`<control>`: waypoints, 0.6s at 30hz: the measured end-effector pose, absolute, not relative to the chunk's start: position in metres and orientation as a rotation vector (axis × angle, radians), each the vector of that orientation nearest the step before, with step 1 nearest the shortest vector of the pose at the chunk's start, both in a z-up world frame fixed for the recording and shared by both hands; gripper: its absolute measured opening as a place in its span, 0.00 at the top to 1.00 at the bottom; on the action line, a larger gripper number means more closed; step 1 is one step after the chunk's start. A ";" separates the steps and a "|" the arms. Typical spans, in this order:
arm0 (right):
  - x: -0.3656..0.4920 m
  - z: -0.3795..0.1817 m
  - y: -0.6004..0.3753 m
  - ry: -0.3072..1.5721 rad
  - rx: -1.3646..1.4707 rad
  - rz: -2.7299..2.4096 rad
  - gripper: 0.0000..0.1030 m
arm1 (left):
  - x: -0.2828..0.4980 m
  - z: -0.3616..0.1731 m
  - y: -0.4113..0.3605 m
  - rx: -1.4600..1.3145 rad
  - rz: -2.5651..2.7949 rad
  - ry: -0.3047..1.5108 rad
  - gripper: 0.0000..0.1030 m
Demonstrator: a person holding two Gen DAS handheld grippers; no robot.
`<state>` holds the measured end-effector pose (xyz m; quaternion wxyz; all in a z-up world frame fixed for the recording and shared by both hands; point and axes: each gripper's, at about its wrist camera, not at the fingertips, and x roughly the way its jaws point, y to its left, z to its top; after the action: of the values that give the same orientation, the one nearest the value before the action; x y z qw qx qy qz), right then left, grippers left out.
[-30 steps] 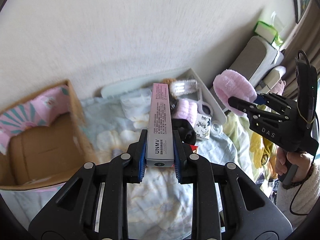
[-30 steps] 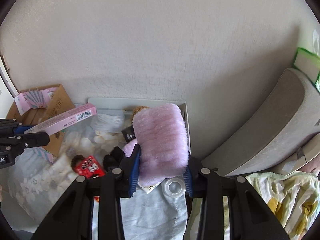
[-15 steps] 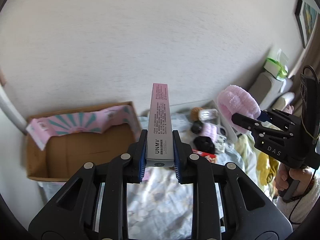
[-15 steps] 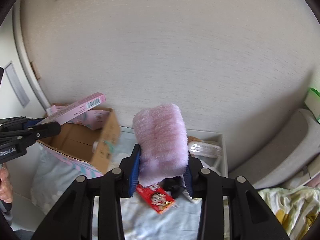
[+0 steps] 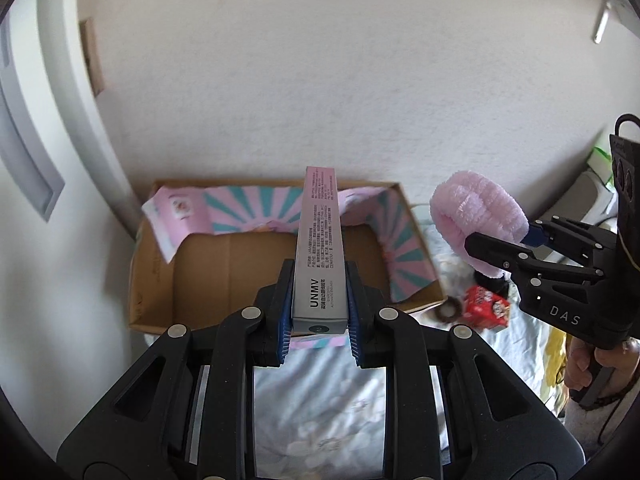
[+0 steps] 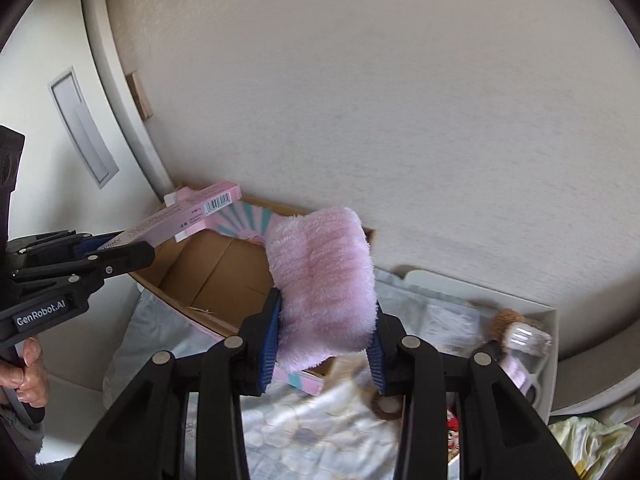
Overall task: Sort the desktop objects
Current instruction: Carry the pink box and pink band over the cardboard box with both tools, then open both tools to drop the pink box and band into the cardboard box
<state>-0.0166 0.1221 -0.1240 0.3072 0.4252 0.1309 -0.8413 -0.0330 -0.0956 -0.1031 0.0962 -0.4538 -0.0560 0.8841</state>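
Wall (image 5: pixel 320 80): plain, pale, textured.
Surface: a floral cloth (image 5: pixel 320 400), carrying a cardboard box (image 5: pixel 156 280).
Left gripper (image 5: pixel 319 312): fingers clamped on a slim pink carton (image 5: pixel 319 240), above the box.
Right gripper (image 6: pixel 324 340): fingers closed on a fluffy pink pad (image 6: pixel 324 276), beside the box.

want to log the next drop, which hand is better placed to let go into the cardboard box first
Left, probably. The left gripper holds the long pink box pointing straight over the open cardboard box. The right gripper, clamped on the pink fluffy item, sits nearer the box's right edge.
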 end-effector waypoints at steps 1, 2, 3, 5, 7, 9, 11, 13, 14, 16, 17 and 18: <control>-0.012 -0.129 0.111 0.356 1.136 -2.212 0.66 | -0.034 -0.109 -0.101 -1.362 2.618 -0.167 0.80; -0.012 -0.135 0.103 0.364 1.150 -2.199 0.66 | -0.036 -0.116 -0.108 -1.381 2.615 -0.171 0.80; -0.013 -0.141 0.096 0.371 1.162 -2.188 0.66 | -0.036 -0.121 -0.112 -1.394 2.614 -0.172 0.80; -0.011 -0.149 0.081 0.383 1.190 -2.168 0.66 | -0.039 -0.130 -0.120 -1.413 2.613 -0.172 0.80; -0.013 -0.158 0.070 0.395 1.217 -2.159 0.66 | -0.044 -0.138 -0.125 -1.427 2.608 -0.170 0.80; -0.018 -0.168 0.058 0.402 1.242 -2.153 0.66 | -0.050 -0.144 -0.130 -1.438 2.601 -0.170 0.80; -0.021 -0.175 0.055 0.393 1.266 -2.145 0.66 | -0.056 -0.150 -0.134 -1.443 2.597 -0.163 0.80; -0.025 -0.179 0.052 0.377 1.286 -2.141 0.66 | -0.060 -0.154 -0.135 -1.450 2.592 -0.155 0.80; -0.028 -0.176 0.059 0.373 1.293 -2.139 0.66 | -0.063 -0.157 -0.136 -1.455 2.587 -0.155 0.80; -0.030 -0.181 0.054 0.379 1.302 -2.142 0.66 | -0.067 -0.163 -0.138 -1.470 2.581 -0.158 0.80; -0.031 -0.183 0.051 0.382 1.310 -2.140 0.66 | -0.069 -0.166 -0.139 -1.477 2.578 -0.161 0.80; -0.033 -0.186 0.048 0.386 1.317 -2.138 0.66 | -0.071 -0.168 -0.139 -1.487 2.576 -0.163 0.80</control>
<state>-0.0329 0.0477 -0.1856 0.2958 0.4951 0.1452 -0.8039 -0.0708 -0.1392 -0.1681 0.0815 -0.4975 -0.0547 0.8619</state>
